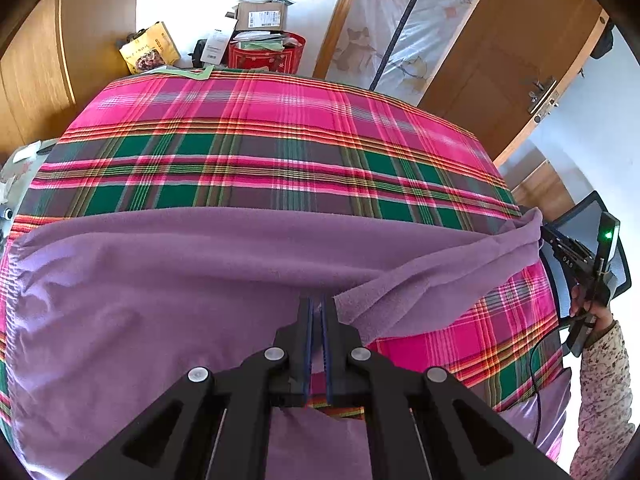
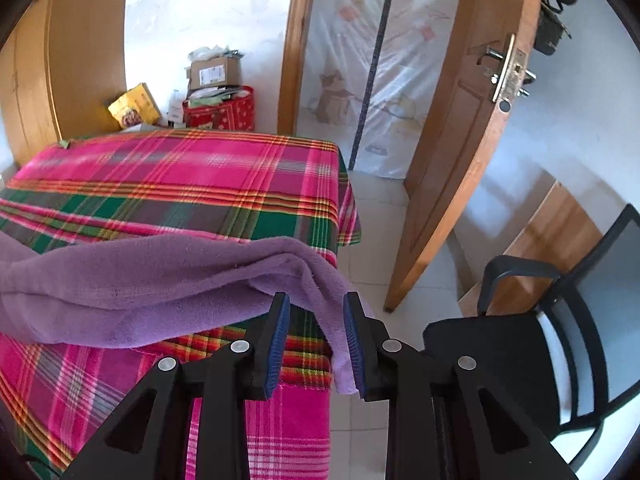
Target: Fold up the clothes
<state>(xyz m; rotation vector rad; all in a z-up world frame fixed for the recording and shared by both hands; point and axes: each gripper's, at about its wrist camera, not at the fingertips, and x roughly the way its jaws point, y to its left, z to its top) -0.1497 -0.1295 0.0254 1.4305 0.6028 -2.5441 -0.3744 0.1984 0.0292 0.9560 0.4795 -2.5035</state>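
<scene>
One purple garment [image 1: 168, 280] on the plaid bench [image 1: 256, 120]; left claw [image 1: 317, 312] pinches it, right claw [image 2: 316, 320] gapes around its edge.

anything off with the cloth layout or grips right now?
Mostly the right side: the purple garment bunches into a thick roll there, and one corner hangs past the plaid-covered table edge, brushing one pad of the open right gripper. The left gripper looks shut on a fold.
</scene>
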